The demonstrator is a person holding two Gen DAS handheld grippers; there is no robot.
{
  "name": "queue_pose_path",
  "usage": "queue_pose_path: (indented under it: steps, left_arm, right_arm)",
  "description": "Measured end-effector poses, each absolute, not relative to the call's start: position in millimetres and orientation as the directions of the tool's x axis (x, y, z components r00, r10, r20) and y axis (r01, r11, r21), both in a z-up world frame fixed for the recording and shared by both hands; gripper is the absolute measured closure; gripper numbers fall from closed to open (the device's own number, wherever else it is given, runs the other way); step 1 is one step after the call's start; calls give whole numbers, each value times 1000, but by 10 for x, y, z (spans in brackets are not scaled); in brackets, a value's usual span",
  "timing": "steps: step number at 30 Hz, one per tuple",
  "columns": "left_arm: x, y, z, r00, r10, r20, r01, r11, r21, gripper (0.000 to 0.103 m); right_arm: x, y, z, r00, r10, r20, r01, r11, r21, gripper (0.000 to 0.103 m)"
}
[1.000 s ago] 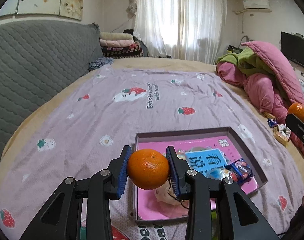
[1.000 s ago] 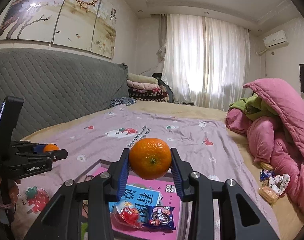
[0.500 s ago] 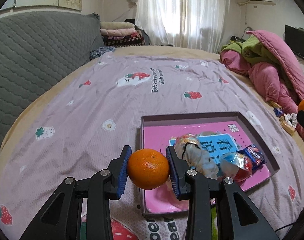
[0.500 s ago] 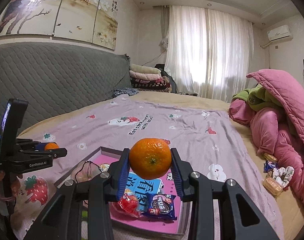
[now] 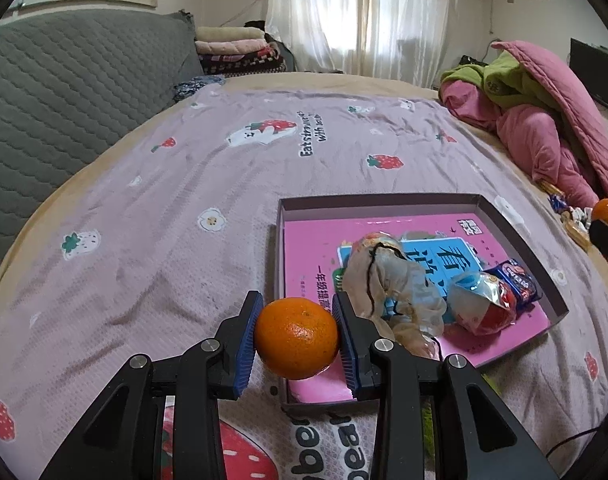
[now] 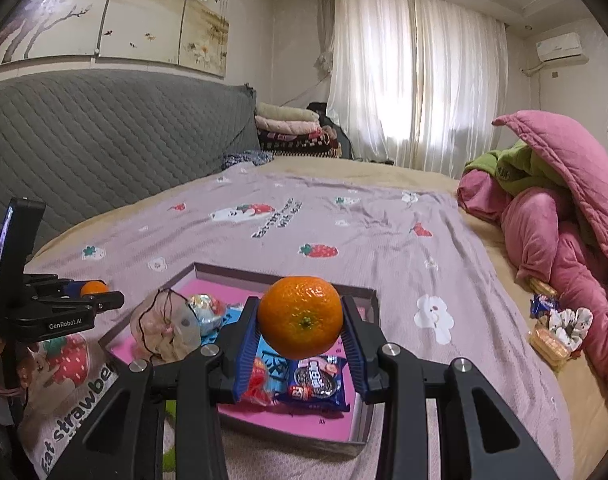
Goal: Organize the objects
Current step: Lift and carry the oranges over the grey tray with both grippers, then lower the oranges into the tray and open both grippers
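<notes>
My left gripper is shut on an orange, held above the near left corner of a shallow box with a pink liner. My right gripper is shut on a second orange, above the same box. In the box lie a crumpled mesh pouch, a red and silver snack packet and a blue cookie packet. In the right wrist view the left gripper shows at the left edge with its orange.
The box rests on a lilac strawberry-print blanket on a bed. A pink and green quilt pile lies at the right. Loose snacks and a scrunchie lie on the bed's right edge. A grey headboard runs along the left.
My left gripper has shifted left and back, so the box now lies more to its right. My right gripper has come lower and closer over the box. Both keep their oranges.
</notes>
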State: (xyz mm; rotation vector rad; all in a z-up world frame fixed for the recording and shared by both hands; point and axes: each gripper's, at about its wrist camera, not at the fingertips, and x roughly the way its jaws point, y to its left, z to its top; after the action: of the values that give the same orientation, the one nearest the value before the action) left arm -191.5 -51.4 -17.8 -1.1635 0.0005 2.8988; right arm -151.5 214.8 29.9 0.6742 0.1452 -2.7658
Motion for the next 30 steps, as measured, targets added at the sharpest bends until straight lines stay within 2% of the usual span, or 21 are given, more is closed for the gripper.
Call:
queue_pose_path:
  steps: [11, 19, 30]
  left_arm:
    - [-1915, -483, -302, -688, 24, -725, -32, -999, -3, 66]
    - [-1922, -457, -416, -663, 22, -748, -40, -999, 6, 66]
    - [-1937, -412, -527, -650, 20, -760, -53, -998, 19, 66]
  right_arm:
    - [-1601, 2096, 25, -774, -226, -592, 317, -947, -54, 64]
    - [-1706, 2164, -164, -707, -220, -672, 299, -954, -3, 64]
    - [-1735, 2168, -283, -660, -219, -718, 312, -950, 2, 64]
